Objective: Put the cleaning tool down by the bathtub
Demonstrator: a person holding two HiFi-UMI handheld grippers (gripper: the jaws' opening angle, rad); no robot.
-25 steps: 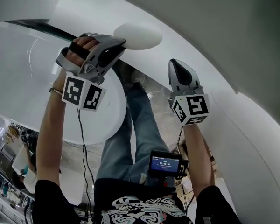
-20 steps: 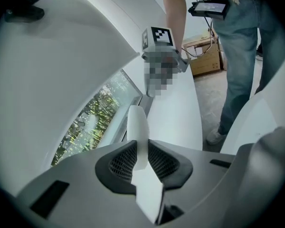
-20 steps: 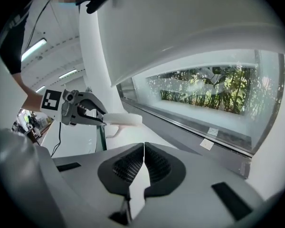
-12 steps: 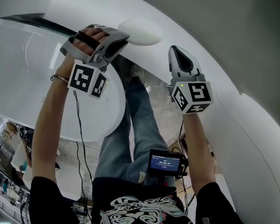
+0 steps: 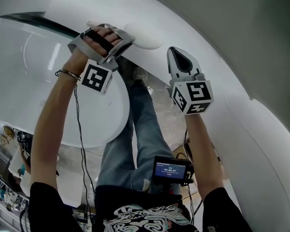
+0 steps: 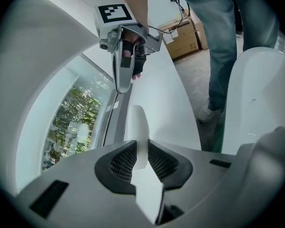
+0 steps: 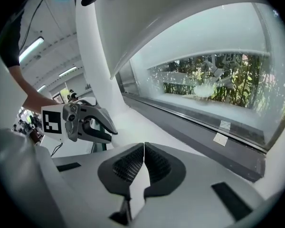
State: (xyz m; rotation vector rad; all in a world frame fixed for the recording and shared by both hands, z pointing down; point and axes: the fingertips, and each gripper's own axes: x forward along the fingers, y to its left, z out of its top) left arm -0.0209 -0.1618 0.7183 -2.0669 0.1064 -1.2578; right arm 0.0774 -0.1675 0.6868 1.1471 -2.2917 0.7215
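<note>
**Arms:** 2, both stretched forward from the person's shoulders.
- Left hand [image 5: 99, 38] is strapped into the left gripper [image 5: 127, 38], which tilts downward. Its jaws are clamped on 1 white cleaning tool [image 5: 144, 35].
- The tool's flat blade sits pinched between the ribbed pads [image 6: 121, 161]. Its rounded end reaches out over the white ledge [image 5: 203, 28] beside the window frame [image 6: 110, 122]. Whether it touches the ledge cannot be told.
- Right gripper [image 5: 178, 54] points down over the same ledge, well apart from the tool. Its jaws are pressed together with nothing between them.

**Count:**
- 2 grippers
- 2 marker cubes, 1 on each gripper
- 1 cleaning tool
- 1 bathtub [image 5: 104, 124], a white rounded body at the person's left
- 1 bracelet [image 5: 67, 73], on the left wrist
- 1 lit screen device [image 5: 170, 170], at the waist
- 1 cardboard box [image 6: 183, 32]
</note>
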